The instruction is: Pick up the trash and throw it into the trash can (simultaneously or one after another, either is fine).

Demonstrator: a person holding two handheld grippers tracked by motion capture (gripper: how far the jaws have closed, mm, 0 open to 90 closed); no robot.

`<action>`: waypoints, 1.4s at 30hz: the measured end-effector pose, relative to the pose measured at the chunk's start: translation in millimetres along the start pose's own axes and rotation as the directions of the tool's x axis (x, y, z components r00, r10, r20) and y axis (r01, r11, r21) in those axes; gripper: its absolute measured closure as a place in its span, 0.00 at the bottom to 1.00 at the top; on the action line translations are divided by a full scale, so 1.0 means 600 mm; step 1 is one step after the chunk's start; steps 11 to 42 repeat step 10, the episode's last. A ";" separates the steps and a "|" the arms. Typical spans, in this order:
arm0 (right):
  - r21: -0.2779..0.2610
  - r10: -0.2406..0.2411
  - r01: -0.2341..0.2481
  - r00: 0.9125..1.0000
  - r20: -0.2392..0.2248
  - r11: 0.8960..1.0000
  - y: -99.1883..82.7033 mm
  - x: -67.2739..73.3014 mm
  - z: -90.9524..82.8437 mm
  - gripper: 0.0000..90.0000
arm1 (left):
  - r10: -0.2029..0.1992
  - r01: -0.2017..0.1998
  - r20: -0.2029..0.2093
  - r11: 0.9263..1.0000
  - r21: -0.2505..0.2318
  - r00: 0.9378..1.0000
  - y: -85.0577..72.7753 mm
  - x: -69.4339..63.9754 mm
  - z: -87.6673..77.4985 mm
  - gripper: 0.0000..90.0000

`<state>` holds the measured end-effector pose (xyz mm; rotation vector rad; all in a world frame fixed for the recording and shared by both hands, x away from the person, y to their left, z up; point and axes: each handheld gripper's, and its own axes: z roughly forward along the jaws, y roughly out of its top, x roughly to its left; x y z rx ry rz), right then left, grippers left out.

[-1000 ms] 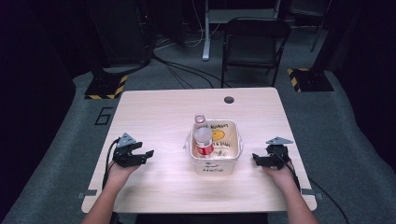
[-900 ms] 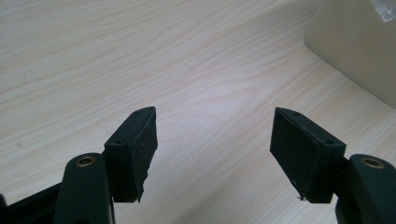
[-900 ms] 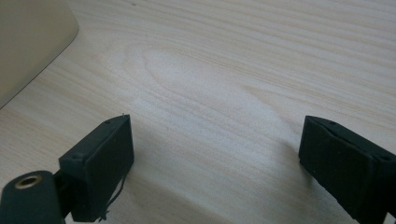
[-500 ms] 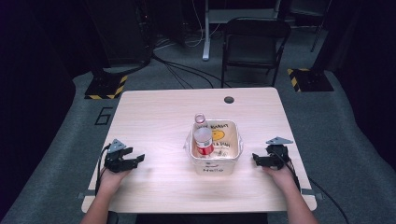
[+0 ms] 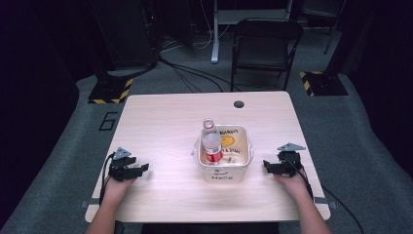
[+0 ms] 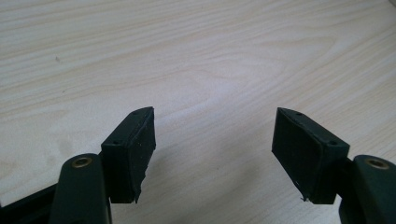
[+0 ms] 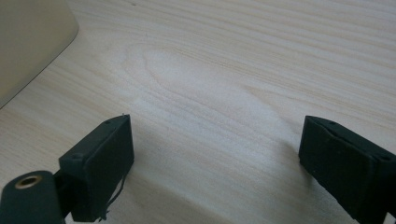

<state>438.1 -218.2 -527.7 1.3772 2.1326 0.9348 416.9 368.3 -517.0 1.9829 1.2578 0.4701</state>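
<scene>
At the near left of the pale wooden table (image 5: 165, 122), left gripper (image 5: 142, 169) drawn back from the white plastic bin (image 5: 246, 151) holding a clear bottle with red label (image 5: 212, 146), jaws spread, empty. Right gripper (image 5: 265, 165) unmoved beside the bin, jaws spread too. Probably resting; nothing grasped.

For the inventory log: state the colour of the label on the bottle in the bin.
Red, on the bottle; clearest in the high view.

High view overhead, facing forward-down; gripper views close over table (image 5: 170, 122).
</scene>
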 end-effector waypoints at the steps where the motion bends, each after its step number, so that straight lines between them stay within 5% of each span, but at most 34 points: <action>1: 0.000 0.000 0.000 1.000 0.000 1.000 0.000 0.000 0.000 0.11 | -0.001 0.001 -0.004 1.000 0.003 1.000 0.000 -0.001 0.001 0.32; 42: 0.000 0.002 -0.002 1.000 0.000 1.000 0.000 0.000 0.000 0.11 | -0.006 0.006 -0.014 1.000 0.003 1.000 0.004 -0.003 0.003 0.31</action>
